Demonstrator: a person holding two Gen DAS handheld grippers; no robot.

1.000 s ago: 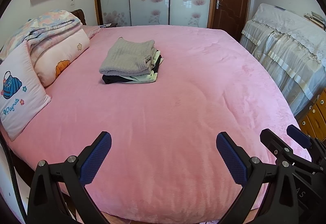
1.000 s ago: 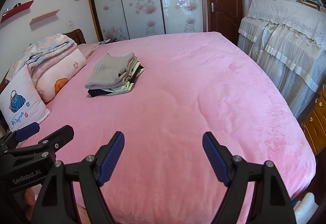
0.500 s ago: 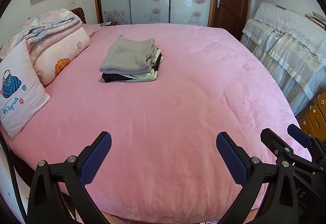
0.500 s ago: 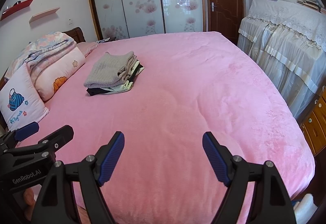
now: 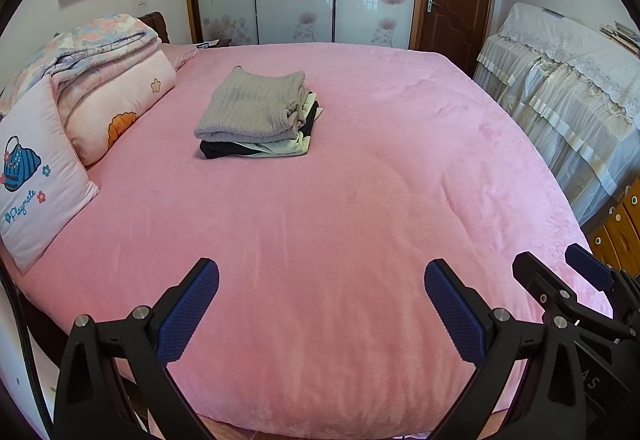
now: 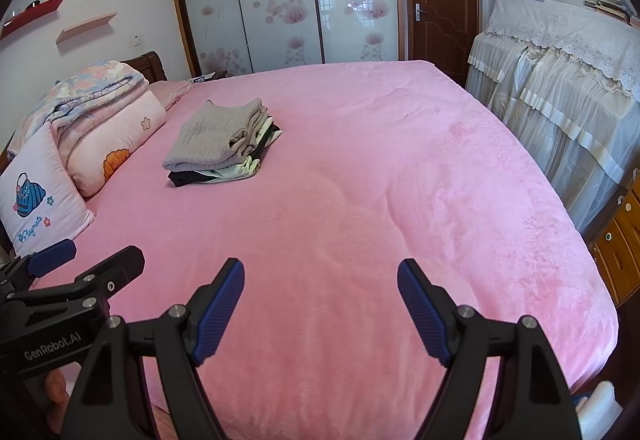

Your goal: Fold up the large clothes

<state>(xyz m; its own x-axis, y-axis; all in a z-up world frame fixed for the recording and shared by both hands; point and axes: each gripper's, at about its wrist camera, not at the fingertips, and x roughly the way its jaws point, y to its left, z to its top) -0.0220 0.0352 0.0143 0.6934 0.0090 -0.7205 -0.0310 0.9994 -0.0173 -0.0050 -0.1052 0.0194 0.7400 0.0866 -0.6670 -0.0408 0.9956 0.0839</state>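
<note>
A stack of folded clothes (image 5: 258,118) lies on the pink bed cover (image 5: 340,220), and the other places here are given from this stack. On top of it is a grey knitted garment (image 5: 252,108); under this are a pale green piece (image 5: 288,148) and a black piece (image 5: 218,150), their edges showing at the near side. The stack is flat and tidy, with nothing touching it.

The left gripper (image 5: 322,304) hangs well apart from the stack, on the near side, above the near edge of the bed. Its blue pads (image 5: 188,314) stand wide apart and nothing is between them, only the pink cover behind. The right gripper (image 6: 320,306) is also on the near side of the stack, far from it, released as well, with an empty gap between its pads (image 6: 220,312). The two grippers are side by side.

To the left of the stack, near but not touching it, lean a folded flowery quilt (image 5: 100,52) and two pillows (image 5: 34,176).
</note>
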